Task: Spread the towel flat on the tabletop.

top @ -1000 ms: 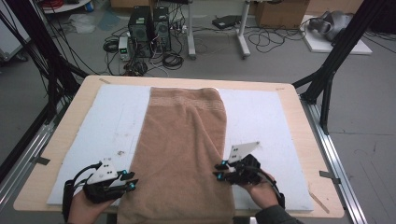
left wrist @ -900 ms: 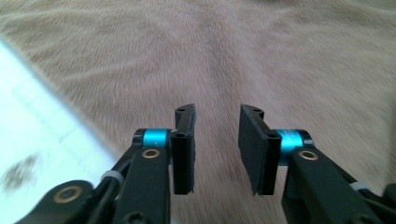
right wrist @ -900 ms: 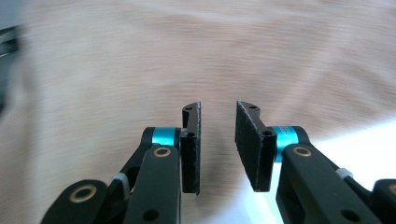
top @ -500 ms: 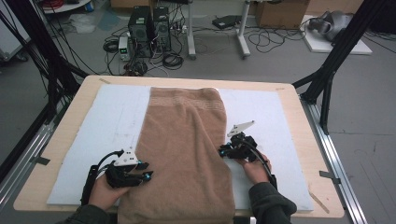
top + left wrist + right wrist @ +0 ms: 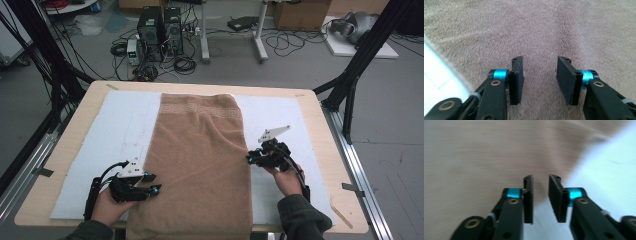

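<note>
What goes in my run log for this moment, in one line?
towel: flat on mat | left gripper: open, over towel | right gripper: open, at towel's edge

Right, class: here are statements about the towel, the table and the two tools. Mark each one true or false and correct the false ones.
1. The brown towel lies lengthwise on a white mat. True.
2. The left tool has its jaws clamped on the towel. False: its jaws stand apart with nothing between them.
3. The right tool sits at the towel's right edge. True.
4. The towel's near end stops short of the table edge. False: it hangs over that edge.
5. The towel is blue. False: it is brown.
</note>
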### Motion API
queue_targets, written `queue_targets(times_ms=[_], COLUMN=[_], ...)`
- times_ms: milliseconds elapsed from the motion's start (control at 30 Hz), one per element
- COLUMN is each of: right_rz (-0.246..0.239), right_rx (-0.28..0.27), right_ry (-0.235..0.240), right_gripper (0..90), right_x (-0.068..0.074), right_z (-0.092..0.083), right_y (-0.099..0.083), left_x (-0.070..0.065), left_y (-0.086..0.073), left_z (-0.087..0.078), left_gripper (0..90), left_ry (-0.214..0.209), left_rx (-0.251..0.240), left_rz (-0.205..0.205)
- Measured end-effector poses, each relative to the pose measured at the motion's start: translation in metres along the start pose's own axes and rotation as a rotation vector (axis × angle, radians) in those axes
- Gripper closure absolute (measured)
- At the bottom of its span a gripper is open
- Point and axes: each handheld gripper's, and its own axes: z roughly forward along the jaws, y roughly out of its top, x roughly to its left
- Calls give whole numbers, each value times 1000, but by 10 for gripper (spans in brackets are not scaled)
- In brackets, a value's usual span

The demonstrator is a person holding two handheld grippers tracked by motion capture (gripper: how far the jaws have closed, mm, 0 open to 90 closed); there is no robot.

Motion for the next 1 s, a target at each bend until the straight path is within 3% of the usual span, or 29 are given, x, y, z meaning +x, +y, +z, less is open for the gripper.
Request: queue_targets(times_ms=[100, 167, 200, 267, 333, 367, 400, 467, 667, 867, 933, 1000], right_rz=[-75, -107, -118, -136, -168, -185, -191, -199, -217, -223, -228, -250], right_rx=[-14, -13, -13, 15, 54, 48, 46, 53, 50, 32, 22, 8], right_ry=[83, 151, 168, 192, 196, 179, 193, 196, 228, 270, 318, 322], right_gripper=[677, 648, 648, 659, 731, 798, 856, 870, 874, 874, 870, 818], right_x=[29, 48, 57, 70, 79, 83, 84, 84, 91, 101, 106, 110], right_z=[0, 1, 2, 8, 16, 19, 18, 18, 14, 5, 2, -2], right_y=[-9, -17, -21, -26, -28, -30, -30, -29, -30, -37, -40, -41], left_x=[-2, -2, -2, -1, -1, -2, -2, -1, -8, -22, -28, -32], left_y=[-5, -9, -11, -12, -13, -13, -14, -15, -20, -29, -34, -37], left_z=[-6, -7, -8, -9, -9, -10, -10, -12, -20, -34, -40, -45], left_gripper=[538, 551, 574, 682, 825, 851, 863, 874, 884, 886, 886, 882], left_ry=[-11, -10, -5, 0, -8, -2, 3, 3, 27, 13, 1, -17], left_rx=[1, 19, 5, -2, -7, -10, -13, -20, -28, -38, -37, -52], left_rz=[7, 17, 18, 15, 2, 10, 3, -8, 15, 14, 18, 9])
